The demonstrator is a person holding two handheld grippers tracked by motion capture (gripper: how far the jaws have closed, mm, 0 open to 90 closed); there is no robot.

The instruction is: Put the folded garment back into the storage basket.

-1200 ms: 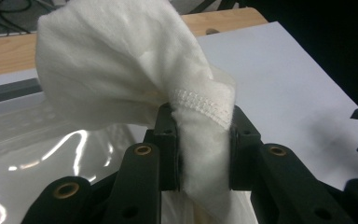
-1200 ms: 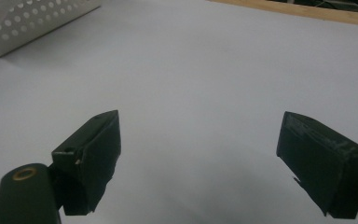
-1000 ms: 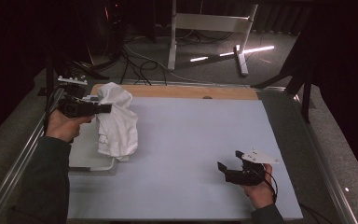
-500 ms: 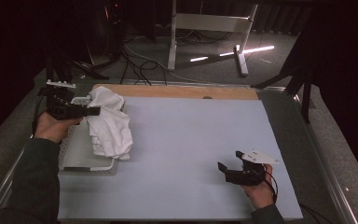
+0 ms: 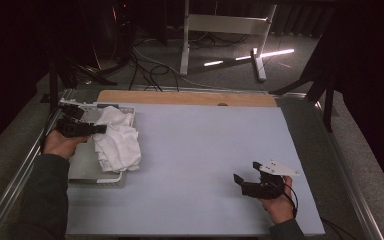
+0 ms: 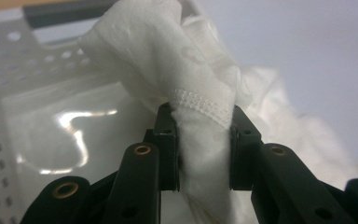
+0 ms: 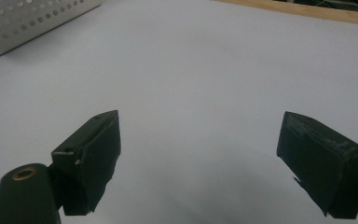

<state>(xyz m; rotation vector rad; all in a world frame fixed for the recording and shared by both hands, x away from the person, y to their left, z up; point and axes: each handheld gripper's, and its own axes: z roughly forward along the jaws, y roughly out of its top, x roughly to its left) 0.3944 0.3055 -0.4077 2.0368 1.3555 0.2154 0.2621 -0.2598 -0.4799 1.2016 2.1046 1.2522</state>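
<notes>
A person sits at a bench (image 5: 195, 165) covered by a pale grey mat, holding a black two-fingered gripper in each hand; the left gripper (image 5: 96, 129) is at the left side of the bench, above a shallow white perforated tray (image 5: 82, 165), and its fingers (image 6: 167, 149) are closed on a bunched fold of a white cloth (image 5: 117, 145); in the left gripper view the cloth's stitched hem (image 6: 200, 103) runs across the gap between the two fingers, and both pads press into the fabric; the cloth lies crumpled in the tray, draped over the tray's right-hand edge onto the mat, with its upper part pinched in the fingers; the right gripper (image 5: 244, 178) rests low over the mat near the front right of the bench, well apart from the tray and the cloth; its fingers (image 7: 93, 158) stand wide apart with bare mat between them, holding nothing; a wooden strip (image 5: 185, 97) runs along the far edge of the bench.
</notes>
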